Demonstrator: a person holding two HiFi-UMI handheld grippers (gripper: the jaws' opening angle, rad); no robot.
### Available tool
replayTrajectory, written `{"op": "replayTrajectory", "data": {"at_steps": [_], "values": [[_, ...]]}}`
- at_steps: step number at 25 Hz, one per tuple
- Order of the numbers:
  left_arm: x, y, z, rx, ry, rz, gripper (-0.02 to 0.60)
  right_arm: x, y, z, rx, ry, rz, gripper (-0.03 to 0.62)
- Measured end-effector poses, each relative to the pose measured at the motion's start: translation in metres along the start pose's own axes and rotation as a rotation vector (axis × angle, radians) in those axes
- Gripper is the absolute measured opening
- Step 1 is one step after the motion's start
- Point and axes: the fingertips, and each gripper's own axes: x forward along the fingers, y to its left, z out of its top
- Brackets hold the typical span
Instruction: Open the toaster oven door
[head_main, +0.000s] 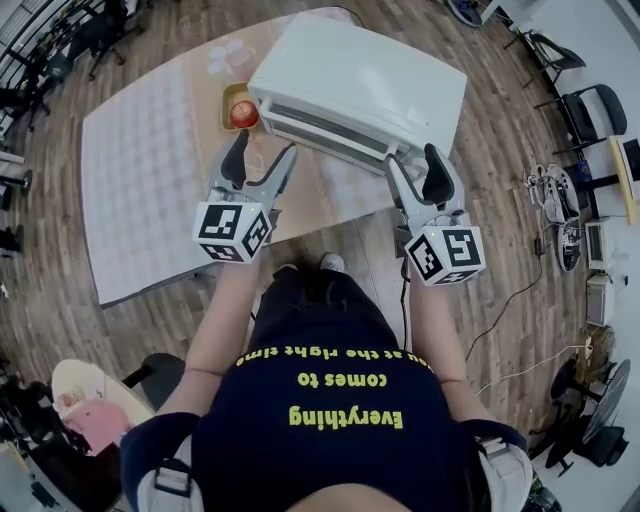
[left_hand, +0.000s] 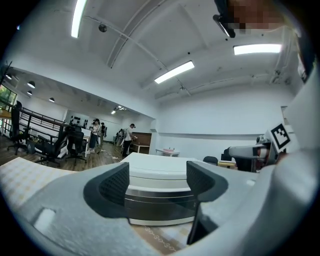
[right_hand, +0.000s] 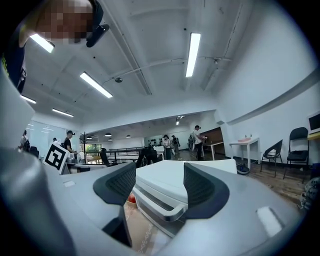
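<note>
Far off to the left of the left claw (head_main: 262, 158): a pale checked cloth (head_main: 140, 190) over the table (head_main: 330, 205). The claw itself spread wide, gripping nothing, held above the table's near edge. Just ahead of its tips and a little to their left, a small yellow dish (head_main: 228, 98) holding a round red thing (head_main: 243, 114). Ahead of the same tips and to their right, the white toaster oven (head_main: 370, 80), standing on the table. In the left gripper view, framed between the two dark pads (left_hand: 112, 186) but well clear of them, untouched.

Door (head_main: 325, 128) shut, its dark glass front facing both claws. Across that front, a pale bar handle (right_hand: 167, 212).

At the oven's right front corner, the right claw (head_main: 418, 168): also wide, with only air between its pads (right_hand: 202, 190). Near the corner but apart from it, going by the right gripper view. In that view, the right end of the handle and the corner of the door sit in the gap between the pads, farther ahead than the tips.

Right of the right claw, beyond the table's edge: wooden floor (head_main: 500, 130), a loose cable (head_main: 515, 295) trailing across it, and farther right still a black chair (head_main: 590, 112).
</note>
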Motion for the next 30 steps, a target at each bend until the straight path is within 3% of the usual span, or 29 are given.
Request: {"op": "replayTrajectory", "data": {"at_steps": [10,17,30], "values": [[0.044,0.036,-0.012,-0.008,0.059,-0.079,0.359,0.014,-0.011,-0.017,0.043,0.04,-0.17,0.291],[0.069,0.06,-0.026,-0.013,0.121,-0.139,0.355,0.024,-0.012,-0.036,0.058,0.062,-0.256,0.238],[0.095,0.076,-0.055,-0.037,0.225,-0.144,0.251,0.038,-0.03,-0.078,0.101,0.123,-0.336,0.195]]}}
